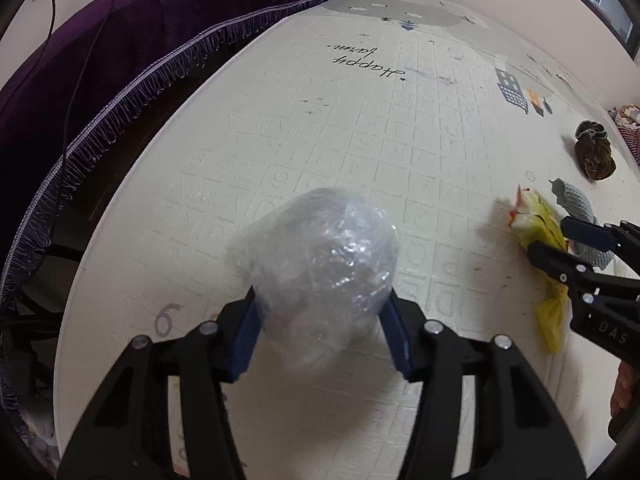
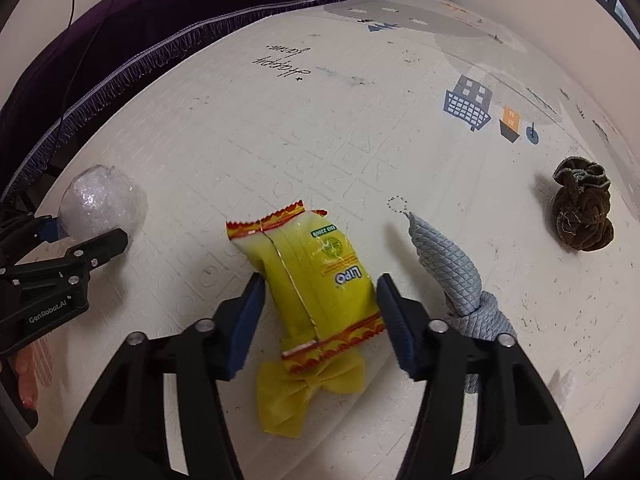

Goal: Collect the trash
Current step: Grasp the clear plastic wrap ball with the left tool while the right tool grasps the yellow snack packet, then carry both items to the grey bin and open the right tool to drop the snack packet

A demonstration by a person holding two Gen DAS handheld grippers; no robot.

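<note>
A crumpled ball of clear plastic wrap (image 1: pixel 320 248) lies on the cream play mat (image 1: pixel 360 140). My left gripper (image 1: pixel 321 294) is shut on it, its blue pads pressing both sides. In the right wrist view the ball (image 2: pixel 100 200) shows at the left gripper's (image 2: pixel 80 232) tips. A yellow snack packet (image 2: pixel 308 264) with red ends lies on the mat, and my right gripper (image 2: pixel 320 280) is shut on its two long sides. The left wrist view shows the packet (image 1: pixel 532 220) between the right gripper's (image 1: pixel 548 236) fingers.
A yellow bow (image 2: pixel 308 392) lies under the packet's near end. A grey knotted cloth (image 2: pixel 452 272) sits just right of the right gripper, a brown velvet pouch (image 2: pixel 582 216) farther right. A purple fringed blanket (image 2: pixel 160 12) and a black cable (image 2: pixel 72 0) border the mat's far left.
</note>
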